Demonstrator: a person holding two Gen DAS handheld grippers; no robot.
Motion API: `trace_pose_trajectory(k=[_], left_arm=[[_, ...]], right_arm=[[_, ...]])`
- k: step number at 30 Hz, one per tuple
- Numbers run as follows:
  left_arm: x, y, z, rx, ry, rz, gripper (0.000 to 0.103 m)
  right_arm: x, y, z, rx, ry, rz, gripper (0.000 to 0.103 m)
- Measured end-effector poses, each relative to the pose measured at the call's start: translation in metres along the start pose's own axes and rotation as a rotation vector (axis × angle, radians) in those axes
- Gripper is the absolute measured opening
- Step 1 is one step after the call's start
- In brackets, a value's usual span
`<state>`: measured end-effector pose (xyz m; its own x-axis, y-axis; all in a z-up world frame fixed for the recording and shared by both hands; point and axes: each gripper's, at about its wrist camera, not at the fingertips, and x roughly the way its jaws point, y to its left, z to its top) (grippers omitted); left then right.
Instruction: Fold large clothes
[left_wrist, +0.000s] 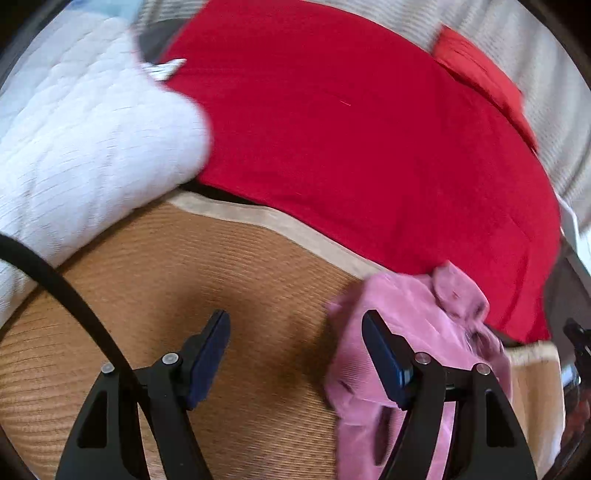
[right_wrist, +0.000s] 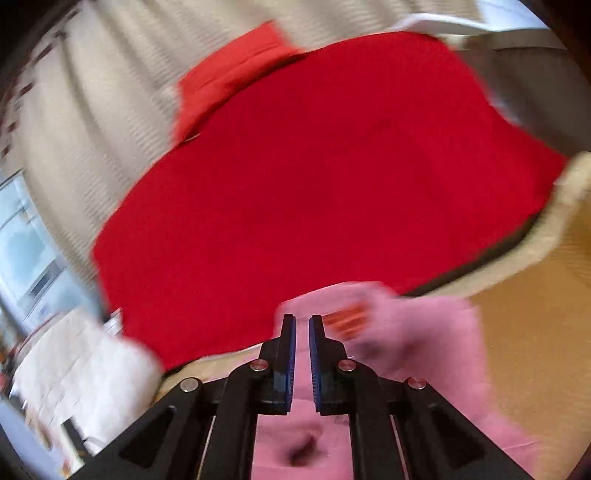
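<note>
**Item: pink garment** (left_wrist: 413, 332). Soft ribbed or corduroy-like cloth, crumpled in a heap, not yet flattened. It lay on a woven straw-coloured mat (left_wrist: 184, 277) near the mat's pale bound edge, just short of the red cloth (left_wrist: 351, 147) spread beyond that edge. Its outline, sleeves and hems could not be told; the right wrist view was badly blurred.

**Right gripper** (right_wrist: 302, 332). Jaws drawn nearly together, with only a thin gap between the blue pads. Pink fabric filled the view beneath and around them, but whether any fold was pinched between the pads could not be told.

**Left gripper** (left_wrist: 295, 354). Jaws wide, nothing between them. It hovered over bare mat, with the right finger overlapping the garment's near side.

**Neighbours.** A white quilted cushion (left_wrist: 81, 140) sat at the mat's far left edge, overlapping the red cloth.

**Risks, as judged.**
- If the closed jaws held only a thin pinch, or none, the garment might slip free on lifting.
- A grip in the middle of the heap rather than at an edge would likely raise a bunch, not a flat panel.
- The dragged garment might snag or shift the red cloth.
</note>
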<state>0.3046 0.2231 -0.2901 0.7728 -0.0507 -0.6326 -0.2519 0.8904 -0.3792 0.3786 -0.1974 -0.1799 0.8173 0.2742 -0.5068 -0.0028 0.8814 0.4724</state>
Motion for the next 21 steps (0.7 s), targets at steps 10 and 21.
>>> trace_pose_trajectory(k=[10,21], left_arm=[[0.027,-0.055,-0.011,0.116,0.065,-0.007,0.074],[0.065,-0.035,-0.019,0.088,0.21,0.053,0.074]], right_arm=[[0.047,-0.055,-0.05,0.224,0.366,0.192,0.092],[0.103,-0.003,-0.115,0.157,0.546,0.21,0.064]])
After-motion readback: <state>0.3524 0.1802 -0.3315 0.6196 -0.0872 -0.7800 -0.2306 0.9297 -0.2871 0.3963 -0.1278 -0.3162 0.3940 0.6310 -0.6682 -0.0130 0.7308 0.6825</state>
